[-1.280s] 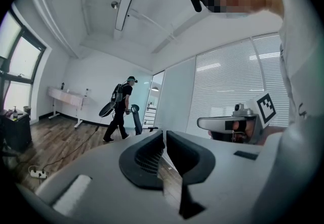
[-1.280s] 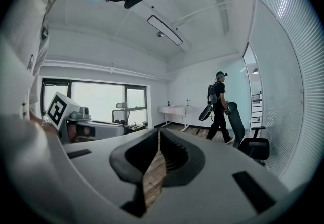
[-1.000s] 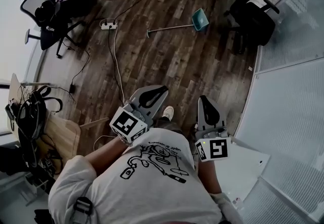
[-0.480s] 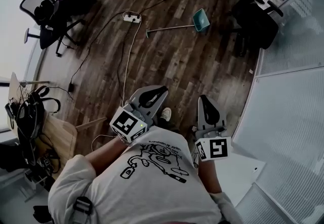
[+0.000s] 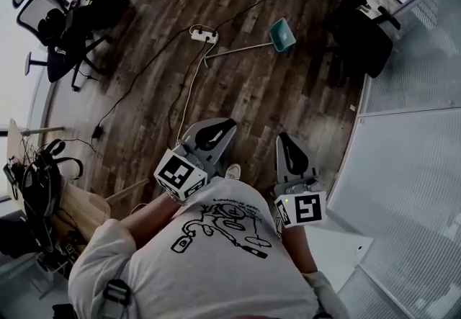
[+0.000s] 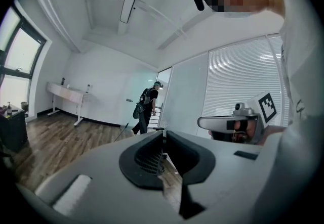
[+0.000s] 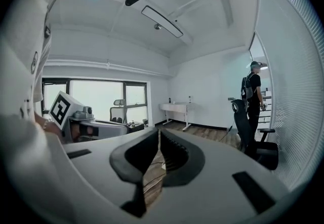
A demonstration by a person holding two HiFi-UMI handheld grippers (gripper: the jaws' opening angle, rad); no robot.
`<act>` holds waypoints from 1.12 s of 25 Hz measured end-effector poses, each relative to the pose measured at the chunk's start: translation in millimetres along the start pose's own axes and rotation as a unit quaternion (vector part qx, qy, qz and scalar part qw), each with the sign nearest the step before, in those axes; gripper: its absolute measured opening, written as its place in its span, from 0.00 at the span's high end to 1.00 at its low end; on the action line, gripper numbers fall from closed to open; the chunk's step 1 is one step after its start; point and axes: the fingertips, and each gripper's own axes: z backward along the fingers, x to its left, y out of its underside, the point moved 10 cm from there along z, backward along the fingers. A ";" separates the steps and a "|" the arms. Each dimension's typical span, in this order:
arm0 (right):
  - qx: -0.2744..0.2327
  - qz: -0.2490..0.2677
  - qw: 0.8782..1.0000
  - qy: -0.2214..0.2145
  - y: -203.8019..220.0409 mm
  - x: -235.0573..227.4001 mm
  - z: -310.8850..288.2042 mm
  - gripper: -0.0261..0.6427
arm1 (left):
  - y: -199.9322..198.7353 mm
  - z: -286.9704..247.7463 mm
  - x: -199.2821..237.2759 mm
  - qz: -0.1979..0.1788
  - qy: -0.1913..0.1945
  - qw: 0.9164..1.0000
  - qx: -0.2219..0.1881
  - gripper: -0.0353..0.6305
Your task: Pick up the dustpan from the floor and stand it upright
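Note:
A teal dustpan [image 5: 282, 34] with a long thin handle [image 5: 234, 49] lies flat on the wooden floor, far ahead in the head view. My left gripper [image 5: 225, 125] and right gripper [image 5: 282, 139] are held side by side at waist height, well short of the dustpan. Both are shut with nothing between the jaws. In the left gripper view the left gripper [image 6: 163, 134] points about level across the room, and in the right gripper view the right gripper [image 7: 159, 132] does the same. The dustpan does not show in either gripper view.
A white power strip [image 5: 204, 34] with trailing cables lies just left of the handle's end. Black office chairs stand at the right [image 5: 364, 37] and the far left [image 5: 68, 33]. A person [image 6: 147, 104] walks at the far side. A glass partition [image 5: 414, 130] runs along the right.
I have walked forward across the floor. The power strip has shifted right and now lies close to the handle's end. Both grippers stay shut and side by side.

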 end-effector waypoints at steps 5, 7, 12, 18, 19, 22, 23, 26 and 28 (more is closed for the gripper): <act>0.003 0.012 1.000 -0.012 -18.7 1.1 -66.1 0.94 | -22.4 -8.2 58.0 -0.007 -0.002 1.000 -0.011 0.92; 0.001 0.013 1.000 -0.015 -26.2 6.0 -92.3 0.94 | -28.9 -6.8 84.3 -0.005 -0.008 1.000 -0.013 0.92; 0.002 0.012 1.000 -0.016 -36.5 12.0 -147.0 0.94 | -41.8 -7.1 142.1 -0.004 -0.020 1.000 -0.016 0.92; 0.010 0.006 1.000 0.000 -36.8 9.2 -183.5 0.94 | -45.9 -16.1 179.3 0.002 -0.011 1.000 -0.012 0.92; 0.011 0.004 1.000 0.003 -35.7 7.7 -187.2 0.94 | -45.9 -19.2 182.7 0.003 -0.008 1.000 -0.009 0.92; 0.014 -0.002 1.000 0.010 -33.0 0.4 -194.3 0.94 | -44.8 -31.9 188.8 0.008 0.001 1.000 -0.005 0.92; 0.015 -0.003 1.000 0.012 -31.7 -4.4 -195.8 0.94 | -45.4 -38.3 189.4 0.008 0.005 1.000 -0.003 0.92; 0.018 -0.009 1.000 0.017 -27.1 -24.2 -199.8 0.94 | -47.0 -61.4 189.9 0.006 0.013 1.000 0.003 0.92; 0.018 -0.013 1.000 0.020 -25.5 -38.6 -202.1 0.94 | -47.8 -76.6 189.7 0.004 0.016 1.000 0.005 0.92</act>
